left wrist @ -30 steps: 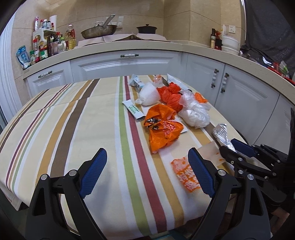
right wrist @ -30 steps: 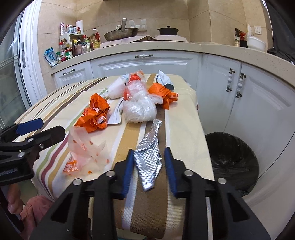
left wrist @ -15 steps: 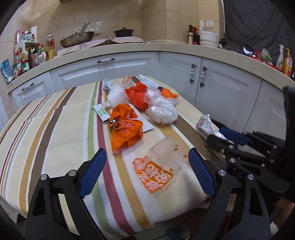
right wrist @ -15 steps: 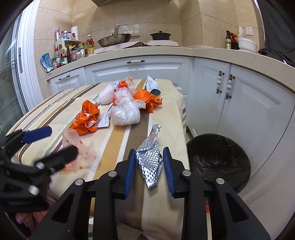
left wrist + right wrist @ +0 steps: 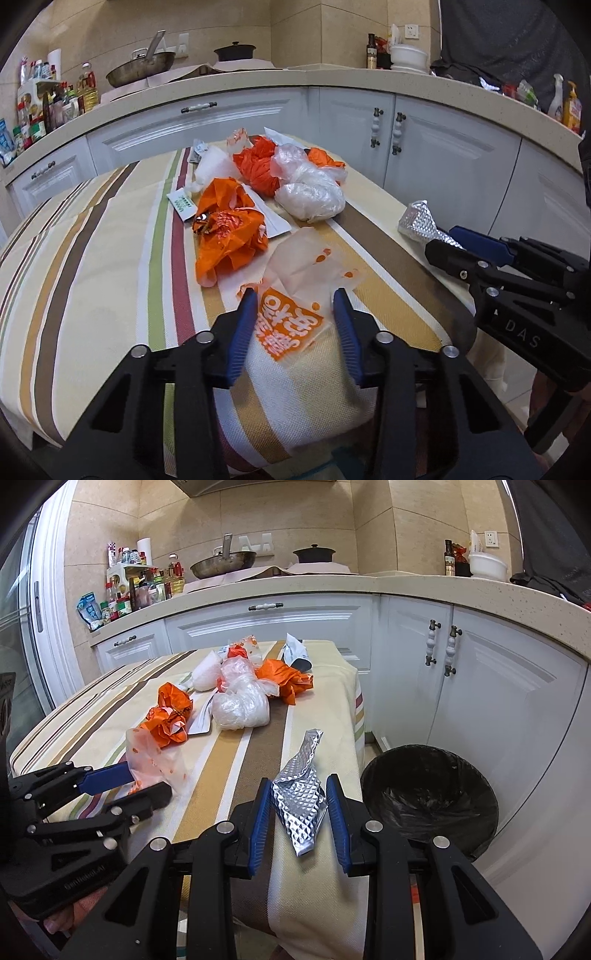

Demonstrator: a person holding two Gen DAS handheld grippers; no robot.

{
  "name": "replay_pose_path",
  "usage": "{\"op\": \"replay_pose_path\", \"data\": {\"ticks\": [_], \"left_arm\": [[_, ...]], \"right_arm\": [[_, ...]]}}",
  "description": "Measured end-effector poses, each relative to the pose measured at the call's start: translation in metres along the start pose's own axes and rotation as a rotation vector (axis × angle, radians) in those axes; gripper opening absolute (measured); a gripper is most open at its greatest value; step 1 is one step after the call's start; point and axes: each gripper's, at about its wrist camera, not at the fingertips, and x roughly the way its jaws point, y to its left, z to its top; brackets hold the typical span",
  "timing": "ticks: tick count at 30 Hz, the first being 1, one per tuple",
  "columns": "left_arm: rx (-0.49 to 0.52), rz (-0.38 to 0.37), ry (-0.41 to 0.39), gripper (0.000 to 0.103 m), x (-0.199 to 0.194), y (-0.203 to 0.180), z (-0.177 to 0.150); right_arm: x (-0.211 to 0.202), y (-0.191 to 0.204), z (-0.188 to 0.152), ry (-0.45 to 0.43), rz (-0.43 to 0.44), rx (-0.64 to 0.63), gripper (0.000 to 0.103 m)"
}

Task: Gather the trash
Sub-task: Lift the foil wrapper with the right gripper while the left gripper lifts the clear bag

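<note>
My right gripper (image 5: 298, 812) is shut on a crumpled silver foil wrapper (image 5: 301, 794), held at the table's near right corner; the wrapper also shows in the left wrist view (image 5: 421, 223). My left gripper (image 5: 293, 325) has closed partway around a clear bag with orange print (image 5: 291, 317); the pads stand on either side of it at the table's front edge, and I cannot tell if they grip it. In the right wrist view the bag (image 5: 155, 764) sits at the left gripper's tips. A black-lined bin (image 5: 428, 797) stands on the floor right of the table.
On the striped tablecloth (image 5: 110, 258) lie crumpled orange bags (image 5: 229, 236), a clear plastic bundle (image 5: 310, 199), a white bag (image 5: 210, 166) and paper packets. White cabinets (image 5: 480, 686) and a counter with a pan and bottles curve behind.
My left gripper moved right and forward to the printed clear bag and its jaws narrowed around it. My right gripper, still holding the foil wrapper, drew back slightly toward the bin side.
</note>
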Motion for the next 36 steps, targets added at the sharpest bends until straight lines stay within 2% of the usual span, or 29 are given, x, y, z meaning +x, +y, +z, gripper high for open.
{"op": "replay_pose_path", "data": {"ticks": [4,8,17,36], "left_arm": [[-0.018,0.016,-0.003,0.035,-0.001,0.004,-0.001],[-0.030,-0.003,-0.025,0.019,-0.008,0.008,0.002],[-0.034,0.001,-0.027,0.014,-0.009,0.011,0.004],[-0.061,-0.021,-0.114,0.014,-0.034,0.010,0.026]], "right_arm": [[0.000,0.000,0.001,-0.001,-0.001,-0.001,0.031],[-0.002,0.001,0.002,-0.012,-0.007,-0.003,0.031],[-0.003,0.003,0.002,-0.014,-0.012,-0.009,0.031],[-0.016,-0.002,0.011,-0.056,-0.047,-0.004,0.031]]}}
